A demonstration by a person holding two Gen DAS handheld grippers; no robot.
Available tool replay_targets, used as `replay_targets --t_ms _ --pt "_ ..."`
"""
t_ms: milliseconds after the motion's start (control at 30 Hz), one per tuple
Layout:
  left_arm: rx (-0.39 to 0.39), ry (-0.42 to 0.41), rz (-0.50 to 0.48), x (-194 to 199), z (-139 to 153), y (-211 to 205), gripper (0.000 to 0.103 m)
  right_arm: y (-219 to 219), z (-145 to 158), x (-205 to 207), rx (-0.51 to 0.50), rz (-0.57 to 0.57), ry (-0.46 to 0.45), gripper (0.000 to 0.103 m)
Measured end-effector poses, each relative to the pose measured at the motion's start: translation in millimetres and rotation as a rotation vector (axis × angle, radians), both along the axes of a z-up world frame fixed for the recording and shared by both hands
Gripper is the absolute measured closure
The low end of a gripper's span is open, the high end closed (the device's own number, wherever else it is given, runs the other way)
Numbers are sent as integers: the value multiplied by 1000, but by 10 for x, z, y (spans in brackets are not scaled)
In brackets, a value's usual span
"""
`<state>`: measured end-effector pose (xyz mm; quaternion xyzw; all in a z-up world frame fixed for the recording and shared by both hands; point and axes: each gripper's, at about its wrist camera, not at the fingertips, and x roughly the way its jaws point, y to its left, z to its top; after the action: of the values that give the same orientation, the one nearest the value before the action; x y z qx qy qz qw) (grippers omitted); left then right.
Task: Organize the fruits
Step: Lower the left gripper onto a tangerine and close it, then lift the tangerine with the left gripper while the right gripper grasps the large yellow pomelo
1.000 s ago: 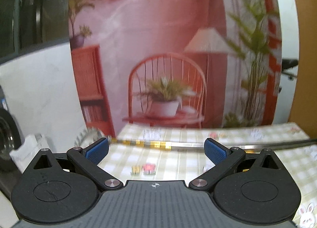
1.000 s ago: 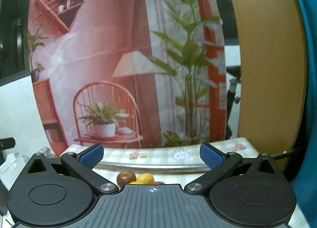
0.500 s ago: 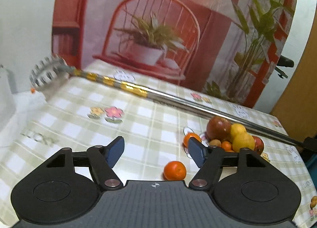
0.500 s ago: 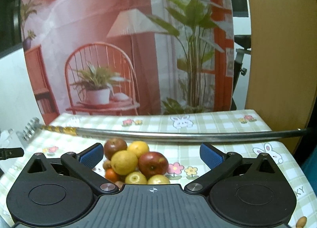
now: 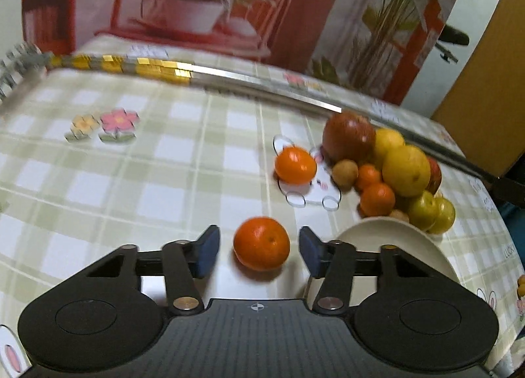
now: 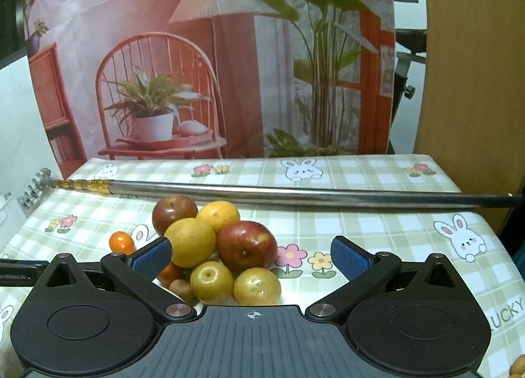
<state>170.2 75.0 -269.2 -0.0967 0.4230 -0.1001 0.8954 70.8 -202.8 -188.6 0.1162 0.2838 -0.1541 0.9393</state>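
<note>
I am closing the jaws of my left gripper (image 5: 259, 251) around a small round orange mandarin (image 5: 261, 243) that is now sitting on the desk (image 5: 164, 181) between the blue pads (image 5: 206, 251); a sliver of cloth is still showing on each side, so the pads are not yet pressing on it. A second ago these jaws were standing wide and facing the printed pink backdrop; since then I have been dipping down toward the green-and-white checked cloth and narrowing. I judge this to be the first pick of the sorting.

At about three o'clock of the mandarin, just beside my right-hand pad, the rim of a shallow white plate (image 5: 393, 233) is curving into view, probably where the fruit is going. Further off at one o'clock a second orange mandarin (image 5: 295, 164) is lying alone on a bunny print, and just beyond it at two o'clock the heap of mixed fruit (image 5: 393, 168) is sitting: red apples, yellow citrus, small oranges, brown longan-like balls.

My right gripper (image 6: 251, 256) has also come down from facing the backdrop and is hovering with its jaws wide apart, holding nothing, with that same heap lying in front of it; a dark red apple (image 6: 246, 243) is lying at twelve o'clock.

Farthest back, a long silver telescopic rod with a gold section (image 6: 295, 196) is lying across the desk behind everything.
</note>
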Motion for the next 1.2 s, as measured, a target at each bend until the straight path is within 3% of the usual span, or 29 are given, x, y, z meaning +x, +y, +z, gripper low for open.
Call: replay_targets --t_ms 167,233,400,733,967,1200 --pt "15 -5 -11 36 -39 -36 54 -46 -70 37 13 -3 12 0" --pt "21 -4 -12 37 -40 -31 62 -61 -90 42 22 -3 15 0" --pt "26 -5 -17 2 -9 -34 63 -78 -130 62 38 3 21 0" --pt "36 -109 -33 -225 295 -58 63 -15 -190 175 11 57 4 1" --pt "15 -121 -47 -321 336 -71 63 167 -268 494 -43 194 -31 15" --pt "2 -126 -58 -355 334 -63 63 332 -400 858 -48 255 22 33"
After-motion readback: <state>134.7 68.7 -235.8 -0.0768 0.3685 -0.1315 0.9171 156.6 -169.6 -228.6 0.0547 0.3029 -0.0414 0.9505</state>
